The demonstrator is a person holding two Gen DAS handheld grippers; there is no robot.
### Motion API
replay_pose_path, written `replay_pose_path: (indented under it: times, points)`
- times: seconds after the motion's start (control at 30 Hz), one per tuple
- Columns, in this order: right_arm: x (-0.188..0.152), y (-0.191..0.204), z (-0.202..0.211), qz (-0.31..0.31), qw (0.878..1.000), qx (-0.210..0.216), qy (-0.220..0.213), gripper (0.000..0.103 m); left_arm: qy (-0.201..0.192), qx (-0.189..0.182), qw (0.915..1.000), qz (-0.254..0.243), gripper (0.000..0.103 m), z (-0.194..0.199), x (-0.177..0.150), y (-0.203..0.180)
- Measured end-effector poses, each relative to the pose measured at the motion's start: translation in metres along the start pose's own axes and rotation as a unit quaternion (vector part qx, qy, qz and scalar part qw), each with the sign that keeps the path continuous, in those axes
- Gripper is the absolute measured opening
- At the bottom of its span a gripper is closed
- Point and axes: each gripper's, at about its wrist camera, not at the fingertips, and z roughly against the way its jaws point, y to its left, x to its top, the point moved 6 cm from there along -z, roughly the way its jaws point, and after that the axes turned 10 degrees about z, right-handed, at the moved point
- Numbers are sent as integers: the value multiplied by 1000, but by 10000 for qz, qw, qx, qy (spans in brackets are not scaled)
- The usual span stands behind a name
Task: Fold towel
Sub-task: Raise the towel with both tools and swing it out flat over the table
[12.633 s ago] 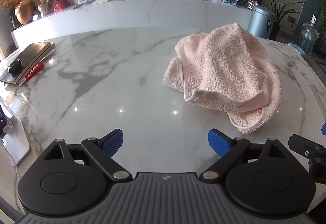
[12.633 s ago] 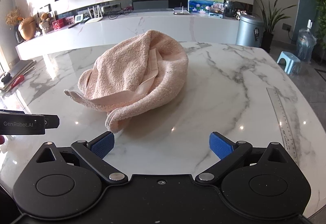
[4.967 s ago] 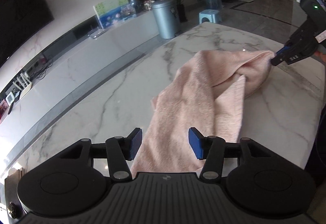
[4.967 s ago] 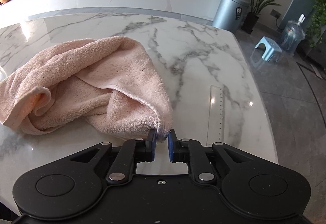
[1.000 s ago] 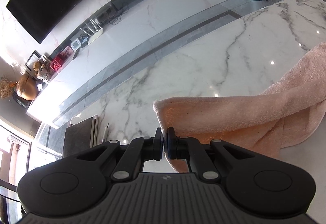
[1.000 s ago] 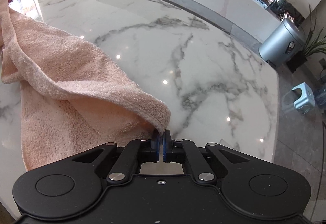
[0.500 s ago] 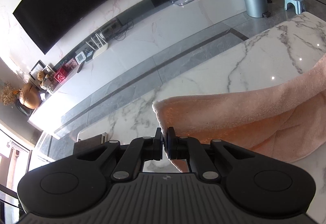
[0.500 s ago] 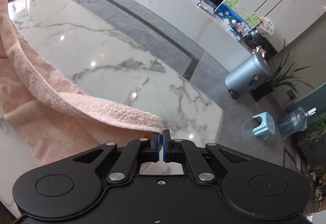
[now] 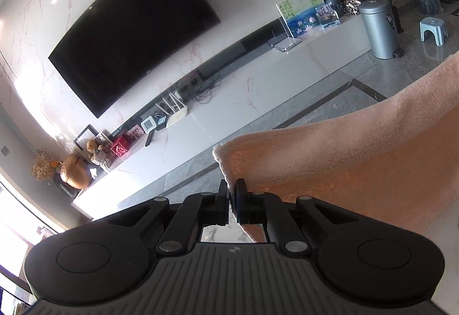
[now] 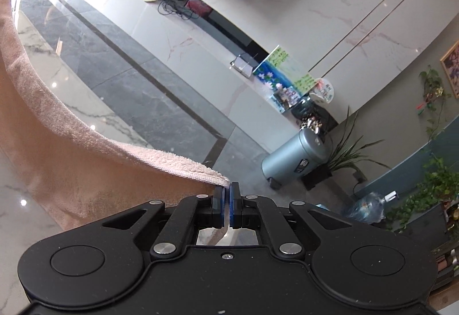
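Note:
The pink towel (image 9: 358,160) hangs stretched between my two grippers, lifted off the table. My left gripper (image 9: 231,194) is shut on one corner of the towel; the cloth runs off to the right. My right gripper (image 10: 227,196) is shut on the other corner of the towel (image 10: 71,160); the cloth runs off to the left and hangs down over the marble table (image 10: 17,197). The towel's lower edge is hidden behind the gripper bodies.
The marble table shows only as slivers under the towel. Beyond it is grey floor, a long white TV console (image 9: 258,79) with a black TV (image 9: 134,48), a grey bin (image 10: 298,157), a blue stool (image 9: 433,31) and plants (image 10: 350,148).
Both grippers have risen and tilted upward with the towel corners held. The table has dropped almost out of both views, and the towel now hangs in the air between them.

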Motion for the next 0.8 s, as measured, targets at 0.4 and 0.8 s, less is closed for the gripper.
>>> replay_pose_path:
  times: [0.4,0.8]
  points:
    - [28,-42,7,-173,9992,-250,-271,1,-11,64,9999,-81,3,-16,25,-3]
    - [60,-56,-22,-238,9985,-448,-212,1,34,213,9998,-6,3,-57,54,6]
